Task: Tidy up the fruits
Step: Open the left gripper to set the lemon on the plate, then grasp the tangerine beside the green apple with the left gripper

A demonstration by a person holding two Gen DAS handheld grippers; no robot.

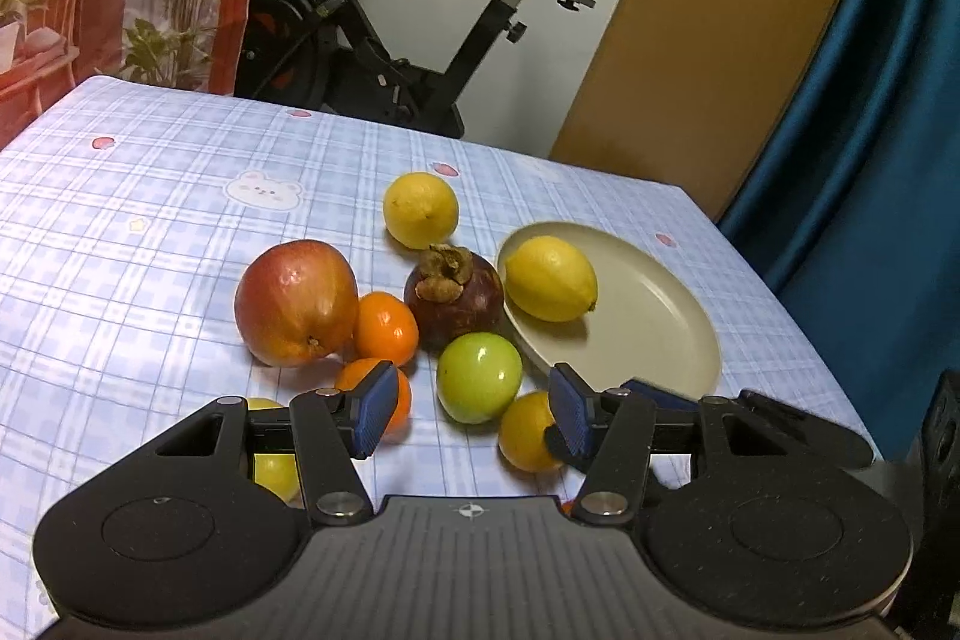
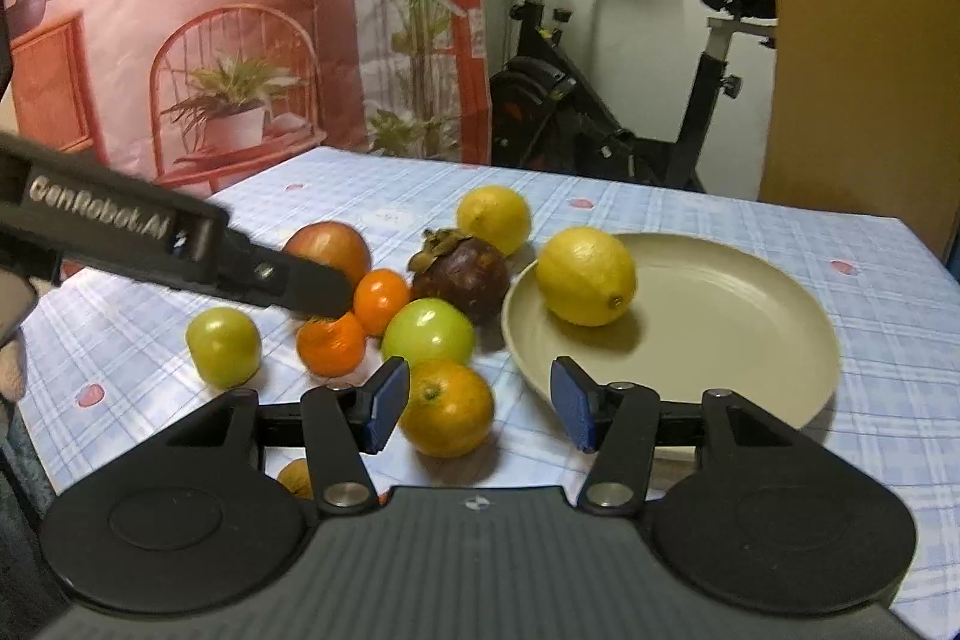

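- One lemon (image 2: 585, 276) is already sitting in the beige plate (image 2: 720, 328), up against the plate's rim on the side facing the fruit pile.
- That plate sits toward the right edge of the desk (image 2: 888, 316), with the rest of it bare.
- Second lemon (image 2: 494, 218) lies on the cloth behind the pile, closer to the far edge of the desk.
- Dark purple mangosteen (image 2: 461, 279) is just beside the plate, between the two lemons, pretty much at the middle of the bunch.
- Green fruit (image 2: 428, 331) sits in front of the mangosteen, and a second green fruit (image 2: 222, 346) is off on its own toward the left edge.
- Two small tangerines (image 2: 380, 300) are packed next to each other, touching or close to it, with a big red-yellow mango (image 1: 295, 303) behind them.
- An orange (image 2: 446, 407) is nearest the near edge, right by the right gripper (image 2: 477, 405).
- Right gripper's fingers (image 2: 387, 403) are spread apart with nothing pinched; the orange lies under the gap, close to the left pad.
- Left gripper (image 1: 474, 415) hangs over the tangerines and the green fruit, fingers (image 1: 375, 415) also released and holding nothing.
- From the right wrist view the left gripper's black arm reaches in across the mango.
- Desk has a blue plaid cloth (image 1: 150, 196) with little bear prints.
- Exercise bike (image 1: 372, 40) stands past the far edge.
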